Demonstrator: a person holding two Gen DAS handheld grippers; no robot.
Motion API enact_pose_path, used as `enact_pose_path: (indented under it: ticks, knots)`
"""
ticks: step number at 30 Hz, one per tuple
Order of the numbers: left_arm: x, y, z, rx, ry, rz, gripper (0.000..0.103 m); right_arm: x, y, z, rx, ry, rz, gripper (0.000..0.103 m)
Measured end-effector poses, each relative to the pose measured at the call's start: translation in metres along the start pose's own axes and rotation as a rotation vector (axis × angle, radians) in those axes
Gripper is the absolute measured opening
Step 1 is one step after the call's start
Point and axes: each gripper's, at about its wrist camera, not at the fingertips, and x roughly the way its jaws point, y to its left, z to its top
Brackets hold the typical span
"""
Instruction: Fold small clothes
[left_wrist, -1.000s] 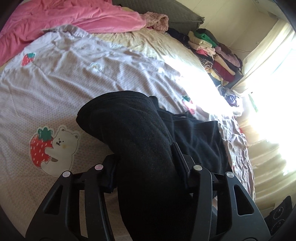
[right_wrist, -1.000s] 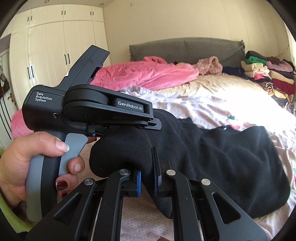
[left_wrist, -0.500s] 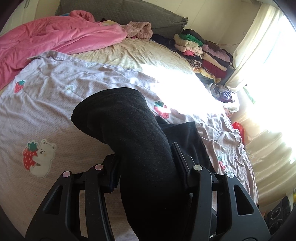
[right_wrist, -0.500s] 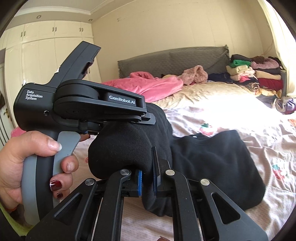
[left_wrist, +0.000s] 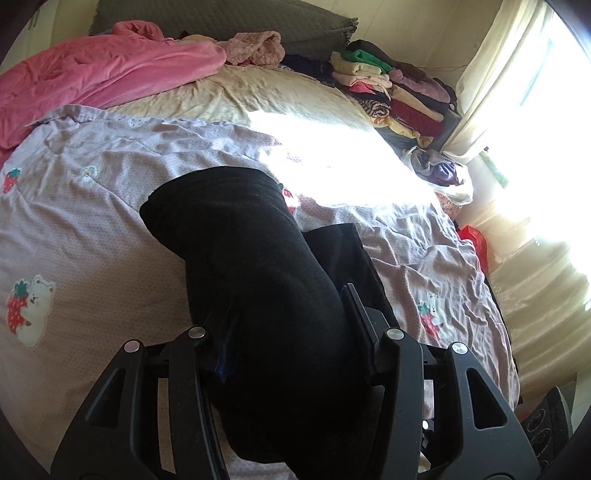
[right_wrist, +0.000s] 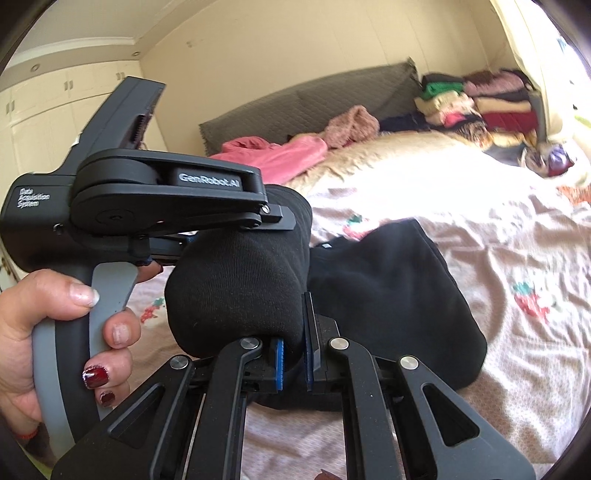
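While the black garment is bunching up above the bed, you are gripping it with both tongs at once. Your right tongs are pinching a thick fold of the dark knit, the blue-edged pads pressing in from either side with cloth squeezed between them. Your left tongs are clamping another roll of the same garment, which is bulging out between the fingers and hiding most of the pads. In the right wrist view, your left hand is wrapping around the grey trigger of the left tool, nails painted dark red, and the tool's black body is sitting just above the lifted bundle. The rest of the garment is trailing down to your right and resting on the lilac quilt, which is printed with strawberries and little bears.

Farther out, a pink blanket is lying crumpled near the grey headboard cushion, with a fuzzy pink piece beside it. A stack of folded clothes is sitting at the far corner of the bed, next to the pale curtain where sunlight is washing out part of the quilt.
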Motion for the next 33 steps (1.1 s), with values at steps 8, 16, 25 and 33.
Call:
enact_pose_path:
  ticks: [8,16,25,33]
  knots:
    - [0.013,-0.013,-0.01,-0.032,0.011,-0.15,0.079,0.013,-0.033,-0.012,0.113,0.062,-0.086,0.007]
    - [-0.008,0.021,-0.019,0.031,-0.035,-0.022,0.079,0.023,-0.078,-0.033,0.349,0.15,-0.095,0.013]
    - [0.022,0.031,-0.059,0.109,0.068,0.023,0.079,-0.015,-0.087,-0.015,0.411,0.113,-0.056,0.047]
    - [0.032,0.028,-0.083,0.132,0.101,0.01,0.079,0.005,-0.085,0.045,0.299,0.149,-0.057,0.054]
